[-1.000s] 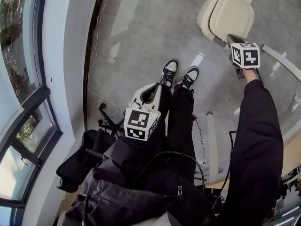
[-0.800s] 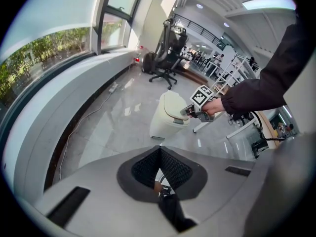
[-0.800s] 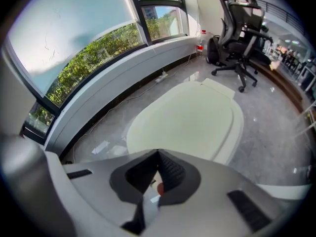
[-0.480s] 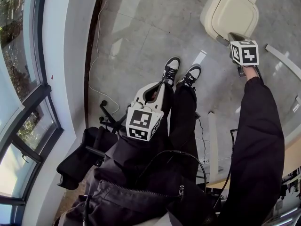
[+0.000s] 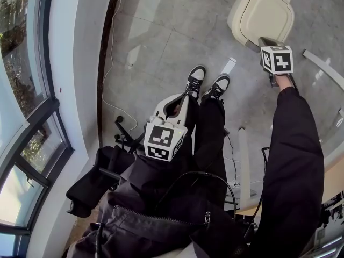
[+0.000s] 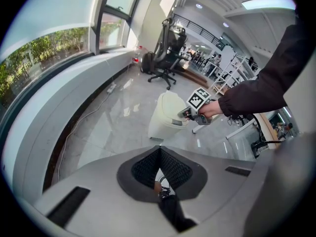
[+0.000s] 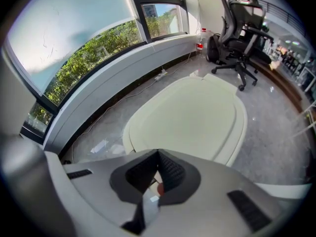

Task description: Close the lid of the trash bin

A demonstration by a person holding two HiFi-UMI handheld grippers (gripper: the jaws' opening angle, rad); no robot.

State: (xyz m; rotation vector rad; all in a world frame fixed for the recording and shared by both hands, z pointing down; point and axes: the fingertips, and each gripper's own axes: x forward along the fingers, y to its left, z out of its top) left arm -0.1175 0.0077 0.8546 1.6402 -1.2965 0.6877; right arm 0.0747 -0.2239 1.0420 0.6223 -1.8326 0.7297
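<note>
Grey tiled floor (image 5: 161, 42) beside a curved window (image 5: 27, 106): your trash bin (image 5: 262, 16) stands ahead, and its lid (image 7: 192, 117) seems already down, though the seam is unclear. Your right gripper (image 5: 266, 42) hovers just above it and your left gripper (image 5: 173, 105) is by your legs (image 5: 207, 128), both with jaws together on nothing.

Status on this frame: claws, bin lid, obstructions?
Left claw shut, empty, held back. Right claw shut, empty, over the bin lid. Lid looks down. Nothing blocking.
</note>
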